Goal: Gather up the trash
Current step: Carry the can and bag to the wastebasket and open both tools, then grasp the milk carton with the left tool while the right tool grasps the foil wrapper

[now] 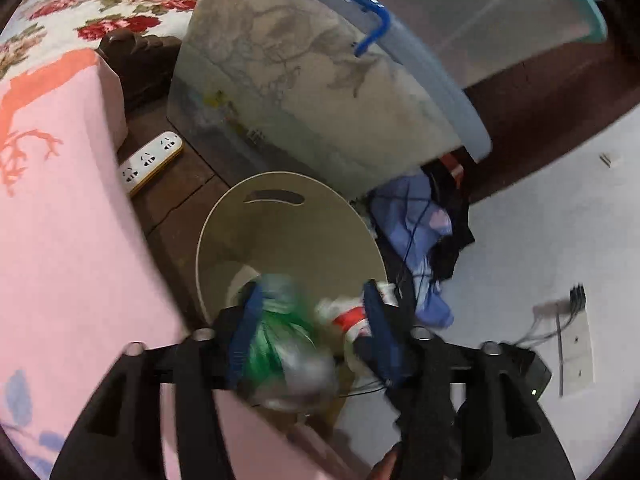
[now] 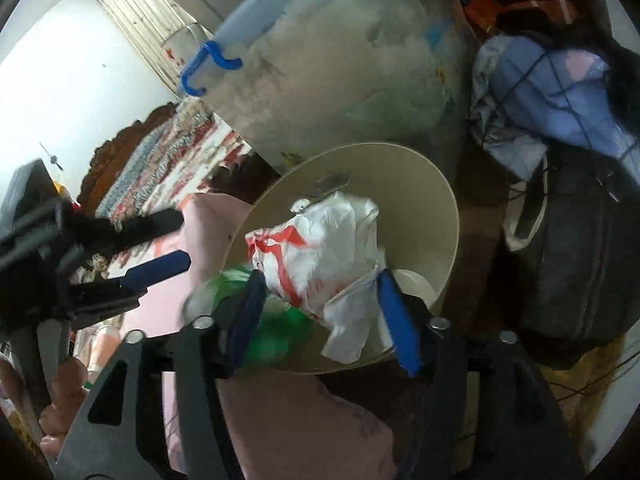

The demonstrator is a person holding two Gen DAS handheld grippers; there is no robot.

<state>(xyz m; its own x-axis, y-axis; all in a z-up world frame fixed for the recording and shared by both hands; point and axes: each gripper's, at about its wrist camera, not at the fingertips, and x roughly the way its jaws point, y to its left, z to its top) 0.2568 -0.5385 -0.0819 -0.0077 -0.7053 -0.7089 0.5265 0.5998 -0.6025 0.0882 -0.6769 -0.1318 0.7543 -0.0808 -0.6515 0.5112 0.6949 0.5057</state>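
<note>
Cluttered bedroom floor: round beige plastic bin (image 2: 436, 216) at frame centre; right claw (image 2: 320, 312) wide around crumpled white-and-red plastic bag (image 2: 320, 248), light, soft, slippery, best pinched at its bunched folds; left claw (image 1: 308, 336) wide beside blurred green-and-clear wrapper (image 1: 280, 332).

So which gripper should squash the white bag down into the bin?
Probably the right gripper: the white bag sits between its fingers in the beige bin. The left gripper is off beside the bin.

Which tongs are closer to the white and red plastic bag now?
Right. The right tongs straddle the white and red bag over the beige bin. The left tongs are open beside it, around the green bottle.
</note>
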